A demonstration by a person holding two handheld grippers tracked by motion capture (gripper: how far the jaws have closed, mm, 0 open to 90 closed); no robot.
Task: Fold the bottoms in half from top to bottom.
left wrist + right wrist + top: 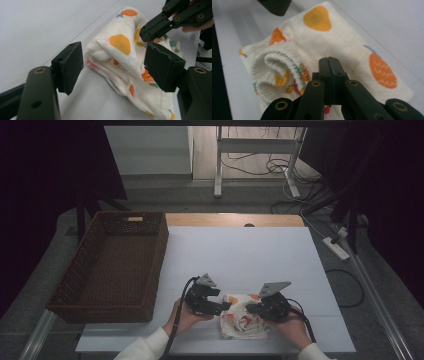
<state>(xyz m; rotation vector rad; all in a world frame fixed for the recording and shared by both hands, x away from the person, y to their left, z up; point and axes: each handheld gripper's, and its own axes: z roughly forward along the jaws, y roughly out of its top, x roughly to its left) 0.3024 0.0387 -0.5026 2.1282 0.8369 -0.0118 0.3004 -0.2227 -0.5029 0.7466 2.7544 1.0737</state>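
While the left gripper (113, 62) stands spread at the folded fruit-print garment's (243, 316) nine o'clock edge, we note the right gripper (329, 65), pressed together, pinning it flat.

The cloth (125, 65) is cut off at the bottom edge in the left gripper view — its far end can't be made out. Whether fabric is pinched by the right gripper (329, 65) can't be told; its tips are pressed together, the cloth underneath is hidden.
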